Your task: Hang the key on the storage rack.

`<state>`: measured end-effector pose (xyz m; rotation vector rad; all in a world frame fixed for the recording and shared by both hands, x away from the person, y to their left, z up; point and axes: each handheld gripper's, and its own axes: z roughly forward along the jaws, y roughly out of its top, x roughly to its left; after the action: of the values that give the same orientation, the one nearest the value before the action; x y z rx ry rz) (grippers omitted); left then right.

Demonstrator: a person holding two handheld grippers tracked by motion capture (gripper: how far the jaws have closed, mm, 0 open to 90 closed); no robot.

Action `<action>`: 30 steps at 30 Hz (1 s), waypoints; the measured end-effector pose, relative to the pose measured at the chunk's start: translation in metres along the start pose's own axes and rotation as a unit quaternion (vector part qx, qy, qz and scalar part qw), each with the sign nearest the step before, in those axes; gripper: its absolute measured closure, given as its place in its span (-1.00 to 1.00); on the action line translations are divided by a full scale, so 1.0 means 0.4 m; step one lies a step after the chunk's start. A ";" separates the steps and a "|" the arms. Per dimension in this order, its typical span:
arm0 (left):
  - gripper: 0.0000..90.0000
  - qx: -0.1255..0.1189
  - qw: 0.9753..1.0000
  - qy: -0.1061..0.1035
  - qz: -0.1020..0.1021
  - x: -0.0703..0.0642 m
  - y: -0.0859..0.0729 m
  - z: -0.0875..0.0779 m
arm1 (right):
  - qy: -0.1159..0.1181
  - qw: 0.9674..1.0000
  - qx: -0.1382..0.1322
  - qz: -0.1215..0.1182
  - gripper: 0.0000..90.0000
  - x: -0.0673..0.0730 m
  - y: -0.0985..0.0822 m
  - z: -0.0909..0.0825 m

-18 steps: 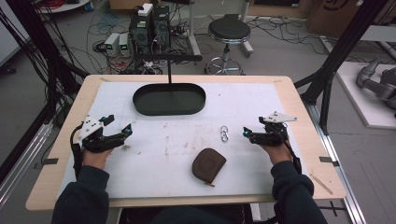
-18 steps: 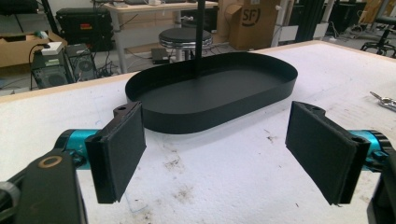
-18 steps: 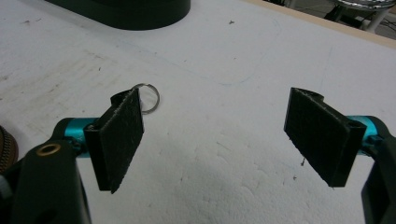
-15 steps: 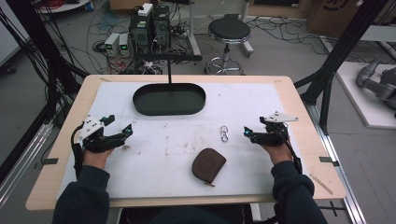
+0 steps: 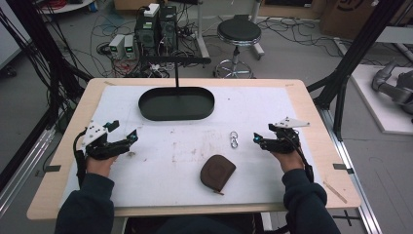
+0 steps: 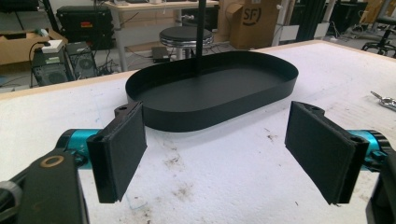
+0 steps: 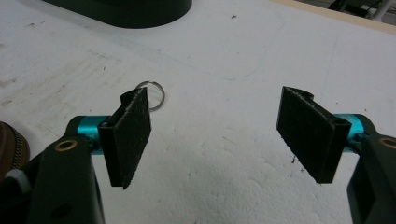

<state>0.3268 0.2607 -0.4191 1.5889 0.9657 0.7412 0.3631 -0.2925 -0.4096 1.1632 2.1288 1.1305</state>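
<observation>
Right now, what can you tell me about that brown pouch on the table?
The brown pouch is small and rounded, leather-like, with a zipper along its edge. It lies flat on the white table cover near the front edge, between the two grippers. Nothing grips or touches it; the metal rings lie apart, farther back.

My right gripper hangs over the white mat, jaws wide apart. A metal ring lies behind my left jaw; a brown pouch shows at the left edge.
</observation>
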 end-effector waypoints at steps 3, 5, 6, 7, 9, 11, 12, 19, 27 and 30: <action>-0.54 0.004 1.000 -0.001 0.003 -0.001 -0.001 -0.001 | 0.014 1.000 0.008 -0.005 -0.16 0.012 0.005 0.010; -0.53 0.004 1.000 -0.001 0.005 -0.001 -0.001 -0.005 | 0.012 1.000 0.013 -0.014 -0.13 0.026 0.010 0.017; -0.53 0.003 1.000 -0.002 0.003 -0.001 -0.001 -0.008 | 0.008 1.000 0.016 -0.020 -0.10 0.032 0.012 0.021; -0.53 0.002 1.000 0.000 0.003 -0.001 -0.001 -0.010 | 0.007 1.000 0.017 -0.021 -0.09 0.037 0.014 0.025; -0.53 -0.001 1.000 0.001 -0.002 -0.001 -0.002 -0.013 | 0.007 1.000 0.023 -0.019 -0.13 0.049 0.018 0.034; -0.52 0.001 1.000 0.002 -0.002 0.002 -0.003 -0.014 | 0.005 1.000 0.020 -0.022 -0.30 0.060 0.025 0.041; -0.52 0.002 1.000 0.002 -0.003 0.003 -0.003 -0.014 | 0.004 0.999 0.018 -0.026 -0.34 0.066 0.030 0.044; -0.51 0.005 1.000 0.002 -0.005 0.006 -0.004 -0.012 | 0.037 0.998 0.038 -0.022 -0.03 0.105 0.081 0.084; -0.50 0.007 1.000 0.002 -0.003 0.008 -0.005 -0.012 | 0.026 0.997 0.072 -0.024 0.27 0.139 0.078 0.150; -0.50 0.009 1.000 0.002 -0.004 0.009 -0.006 -0.012 | 0.021 0.997 0.076 -0.019 0.29 0.138 0.074 0.156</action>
<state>0.3240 0.2664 -0.4205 1.5990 0.9824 0.7326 0.3910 -0.2094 -0.4202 1.1697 2.2935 1.0004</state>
